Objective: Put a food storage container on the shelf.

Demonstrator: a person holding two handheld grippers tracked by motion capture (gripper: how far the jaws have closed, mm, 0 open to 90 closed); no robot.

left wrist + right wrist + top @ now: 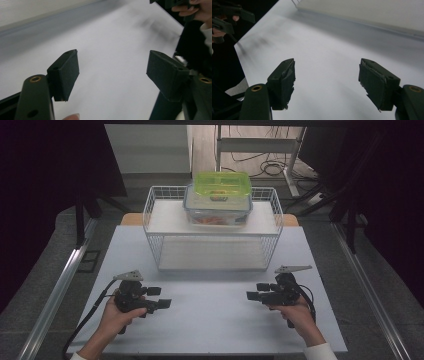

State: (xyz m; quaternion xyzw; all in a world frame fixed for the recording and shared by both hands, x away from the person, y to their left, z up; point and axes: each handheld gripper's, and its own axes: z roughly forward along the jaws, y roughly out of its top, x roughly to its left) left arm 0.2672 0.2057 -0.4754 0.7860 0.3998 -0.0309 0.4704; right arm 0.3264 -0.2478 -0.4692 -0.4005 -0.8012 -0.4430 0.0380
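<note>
A white wire rack stands at the back of the white table. On its upper shelf sits a clear plastic food box with a lime-green lidded box stacked on it. My left gripper is held low at the front left, jaws open and pointing right, nothing between them. My right gripper is at the front right, pointing left, open and holding nothing. Both are well in front of the rack.
The rack's lower shelf is bare. The rack's white base edge lies ahead of the right gripper. Cables and a metal frame lie on the floor behind the table. Aluminium rails run along both sides.
</note>
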